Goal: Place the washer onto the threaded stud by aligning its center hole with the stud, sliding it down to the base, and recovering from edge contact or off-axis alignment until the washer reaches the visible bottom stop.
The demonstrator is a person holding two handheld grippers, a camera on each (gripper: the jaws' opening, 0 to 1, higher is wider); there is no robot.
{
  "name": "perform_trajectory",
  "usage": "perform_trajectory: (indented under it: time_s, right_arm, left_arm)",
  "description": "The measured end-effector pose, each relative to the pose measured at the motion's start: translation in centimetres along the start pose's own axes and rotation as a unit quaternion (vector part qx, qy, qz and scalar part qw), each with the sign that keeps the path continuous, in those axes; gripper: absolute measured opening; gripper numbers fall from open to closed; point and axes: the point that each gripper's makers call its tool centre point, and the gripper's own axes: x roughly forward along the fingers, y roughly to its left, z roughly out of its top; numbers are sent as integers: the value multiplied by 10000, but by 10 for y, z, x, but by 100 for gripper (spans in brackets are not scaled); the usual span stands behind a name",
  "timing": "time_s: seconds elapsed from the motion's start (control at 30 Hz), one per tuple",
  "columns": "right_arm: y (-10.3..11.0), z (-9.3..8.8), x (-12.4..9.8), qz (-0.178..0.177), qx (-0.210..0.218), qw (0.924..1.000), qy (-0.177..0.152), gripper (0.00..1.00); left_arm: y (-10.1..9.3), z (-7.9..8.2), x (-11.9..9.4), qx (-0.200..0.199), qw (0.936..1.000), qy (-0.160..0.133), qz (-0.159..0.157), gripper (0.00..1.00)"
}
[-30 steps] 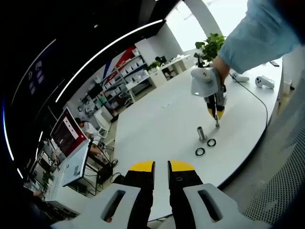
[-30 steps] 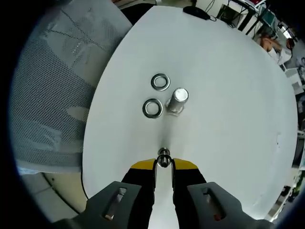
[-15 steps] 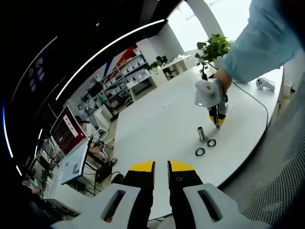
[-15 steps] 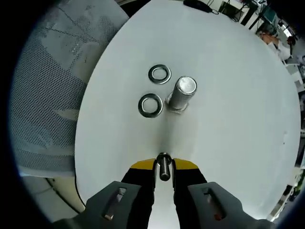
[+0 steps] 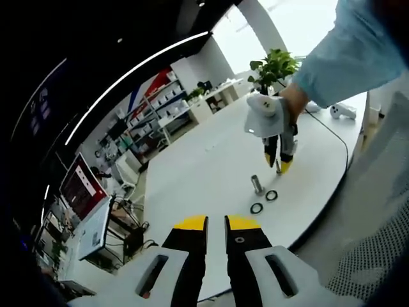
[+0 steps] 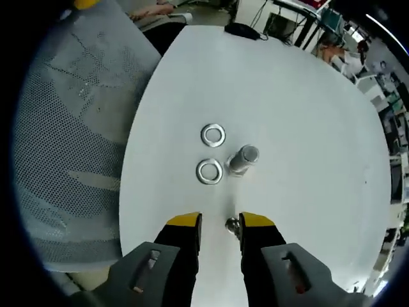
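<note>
White table (image 6: 307,128), round-edged, carries the work. Stud (image 6: 241,160) stands upright near the middle of the near side, its flat silver top catching light. Two washers lie flat on the table close to the stud's left in the right gripper view: one (image 6: 209,171) just beside its base, the other (image 6: 213,135) a little farther off. Neither is on the stud.

Right tongs (image 6: 220,224) hang above the table short of the stud, yellow-tipped jaws spread apart. A small silver piece (image 6: 232,224) shows in the gap, against the inner face of the right jaw; cannot tell what it is, or whether it is a held part or a fitting of the jaw. Nothing is clamped between the two jaws.

Left gripper view: left tongs (image 5: 216,225) sit well back from the work, off the table edge, jaws nearly closed with a narrow slit between them, holding nothing. From there the right tongs (image 5: 278,163) point down near the stud (image 5: 257,185), held by a hand (image 5: 294,102) in a light blue sleeve (image 5: 348,54). Both washers (image 5: 271,195) (image 5: 256,208) lie by the stud.

Grey mesh chair back (image 6: 70,128) stands beside the table. Potted plant (image 5: 273,66) at the far end.
</note>
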Motion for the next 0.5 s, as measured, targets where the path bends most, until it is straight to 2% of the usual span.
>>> perform_trajectory:
  time_s: [0.07, 0.13, 0.2, 0.27, 0.3, 0.33, 0.43, 0.5]
  right_arm:
    - [13, -2, -8, 125, 100, 9997, 171, 25]
    - [17, -2, -14, 78, 169, 9996, 229, 25]
    - [19, -2, -20, -41, 278, 9991, 306, 25]
    - [24, 0, -25, -115, 364, 9987, 344, 25]
    - [26, 3, -28, -167, 430, 9983, 355, 25]
    - [28, 5, -30, -186, 468, 9980, 376, 25]
    - [31, 15, -41, -226, 502, 9974, 455, 25]
    - [31, 24, -47, -199, 677, 9965, 451, 25]
  left_arm:
    - [-9, 7, 0, 149, 9996, -138, -185, 8]
    - [-17, 10, -2, 287, 9986, -245, -369, 8]
    - [-33, 18, -5, 471, 9946, -481, -788, 8]
    - [-42, 24, -9, 774, 9898, -658, -996, 8]
    - [-44, 24, -10, 834, 9889, -670, -1028, 8]
    - [-51, 23, -11, 1018, 9853, -668, -1199, 8]
    - [-67, 15, -14, 1076, 9778, -546, -1715, 9]
    - [-65, 9, -14, 1294, 9741, -493, -1789, 9]
